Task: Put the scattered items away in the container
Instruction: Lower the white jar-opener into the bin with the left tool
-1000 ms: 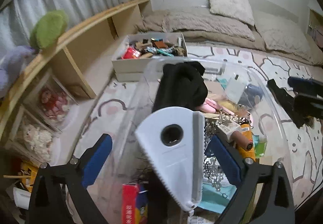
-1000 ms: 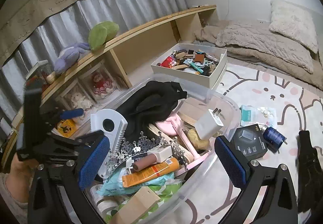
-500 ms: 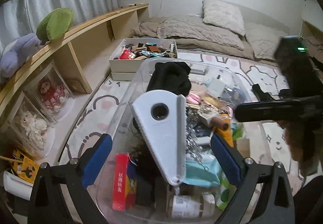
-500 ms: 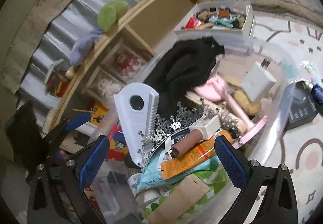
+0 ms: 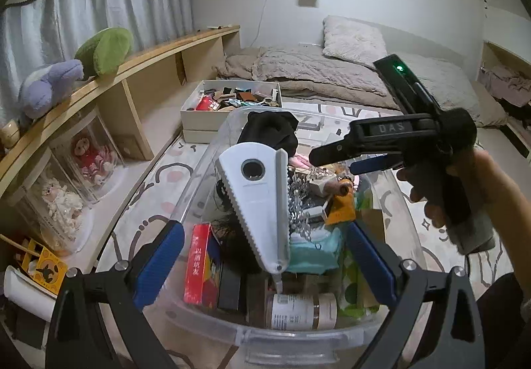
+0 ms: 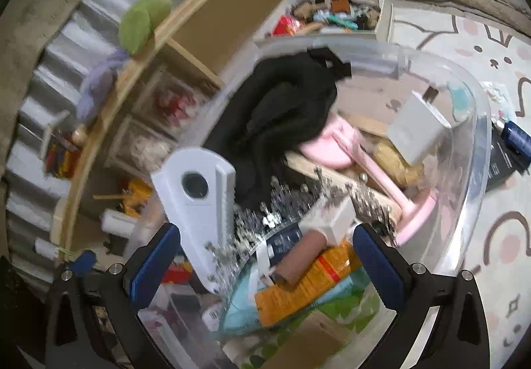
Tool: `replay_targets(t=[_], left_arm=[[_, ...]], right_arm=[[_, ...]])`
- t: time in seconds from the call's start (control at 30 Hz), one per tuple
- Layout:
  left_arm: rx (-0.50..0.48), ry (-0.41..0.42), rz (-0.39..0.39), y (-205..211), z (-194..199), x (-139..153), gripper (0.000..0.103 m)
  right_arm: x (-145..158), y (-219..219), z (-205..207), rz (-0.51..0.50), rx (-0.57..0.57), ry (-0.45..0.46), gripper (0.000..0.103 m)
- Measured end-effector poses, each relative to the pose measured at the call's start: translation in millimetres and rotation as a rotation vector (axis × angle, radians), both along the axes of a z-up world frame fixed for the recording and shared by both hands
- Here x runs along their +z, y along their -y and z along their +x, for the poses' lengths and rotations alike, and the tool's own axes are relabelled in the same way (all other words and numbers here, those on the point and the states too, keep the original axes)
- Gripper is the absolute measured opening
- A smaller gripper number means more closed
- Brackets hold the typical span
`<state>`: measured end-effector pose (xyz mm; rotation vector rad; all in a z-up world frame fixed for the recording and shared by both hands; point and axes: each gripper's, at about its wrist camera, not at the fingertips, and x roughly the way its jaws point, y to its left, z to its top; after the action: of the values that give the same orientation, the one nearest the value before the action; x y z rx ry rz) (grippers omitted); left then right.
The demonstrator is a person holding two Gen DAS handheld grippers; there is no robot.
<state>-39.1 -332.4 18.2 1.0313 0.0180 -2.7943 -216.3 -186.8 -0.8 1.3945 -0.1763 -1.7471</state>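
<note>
1. Your left claw (image 5: 265, 264) stands wide, both blue pads apart with nothing between them. It hangs over the near end of the clear container (image 5: 298, 340), which puts it in a good place to drop in or reach for something, though at this moment it carries nothing.
2. Your right claw (image 6: 265, 261) is spread wide too and holds nothing. It looks down into the same bin from the side, and the left view shows your hand (image 5: 464, 199) gripping its handle above the bin's right rim. That view is blurred, so fine detail there cannot be trusted.
3. The white wedge-shaped comb (image 5: 257, 199) lies on top of the heap, propped at a slant because the pile beneath it is uneven. Beside it sit the silver tiara (image 6: 265, 216) and an orange tube (image 6: 305, 286); the black cloth (image 6: 285, 116) is bunched at the far end.
4. The container is already heaped, so I judge most of the tidying done.
5. Loose things remain on the rug (image 6: 497, 203) outside the bin's right wall: a dark blue bottle (image 6: 516, 138) next to a black packet (image 6: 501, 163). They look like the likely next pickup for your right claw, being nearest to it.
6. The white box (image 5: 202, 106) of oddments farther back sits apart from the bin.
</note>
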Motion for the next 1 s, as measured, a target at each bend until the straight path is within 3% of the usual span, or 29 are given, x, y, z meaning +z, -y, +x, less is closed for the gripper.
replay_targets(t=[0.27,0.37,0.63,1.0], left_arm=[[0.005,-0.002,0.037,4,11,-9,0.099],[0.006,-0.005,0.056,6,16,-13,0.099],[-0.003,-0.006,0.071,11,23,-16,0.099],[0.018,0.002,0.073,19,36,-22,0.099]], right_arm=[[-2,4,1,0.023,-0.027,0.038,0.103],[6,9,8,0.040,-0.006,0.004,0.103],[-10,30,13,-0.008,0.042,0.138,0.103],[-28,63,10,-0.007,0.058,0.172,0.103]])
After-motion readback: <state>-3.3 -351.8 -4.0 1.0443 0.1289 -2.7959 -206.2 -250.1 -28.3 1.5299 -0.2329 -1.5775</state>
